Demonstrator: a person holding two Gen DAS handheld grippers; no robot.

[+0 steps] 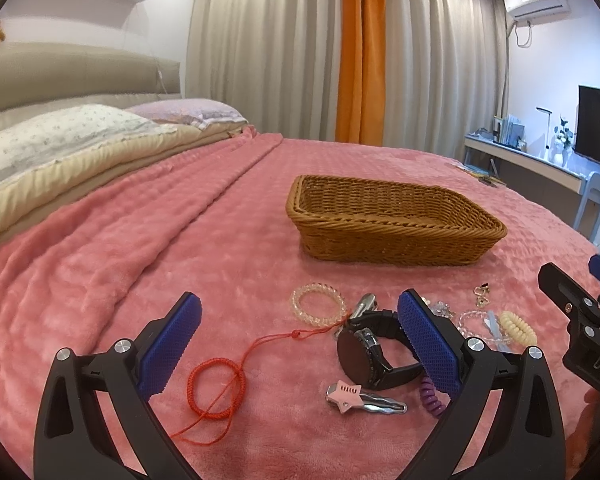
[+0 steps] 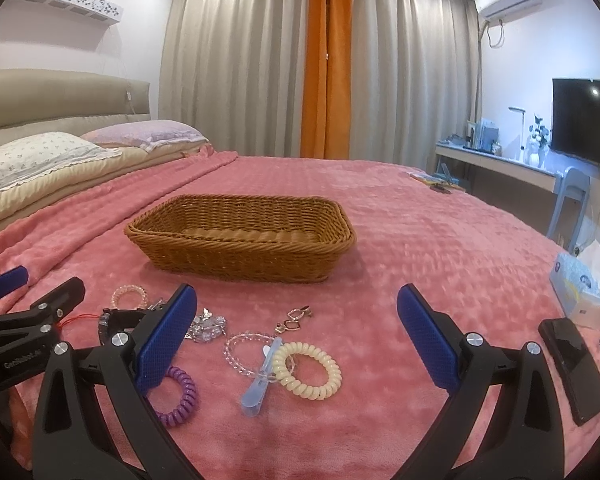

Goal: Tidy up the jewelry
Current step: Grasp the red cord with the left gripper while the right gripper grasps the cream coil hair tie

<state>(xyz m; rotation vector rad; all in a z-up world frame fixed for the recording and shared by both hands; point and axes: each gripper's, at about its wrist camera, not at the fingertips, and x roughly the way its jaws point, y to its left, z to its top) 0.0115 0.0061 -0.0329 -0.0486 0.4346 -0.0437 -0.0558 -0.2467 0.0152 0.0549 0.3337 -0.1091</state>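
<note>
Star hair clip [image 1: 350,394] marked "miu", left tongs [image 2: 28,288] "GenRobot"

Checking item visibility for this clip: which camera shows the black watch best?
Left wrist view: the black watch lies nearly whole between the open fingers. Right wrist view shows only a strap arc behind its finger.

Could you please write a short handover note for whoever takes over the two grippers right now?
Left gripper: open, empty, above the red cord bracelet and black watch.
Right gripper: open, empty, above the cream coil hair tie and blue clip.
Wicker basket sits on the pink blanket beyond the pile; nothing shows inside it.
Also loose on the blanket: pink bead bracelet, clear bead bracelet, purple coil tie, star hair clip, earrings.
Done: nothing yet. Left: move every piece into the basket.
</note>
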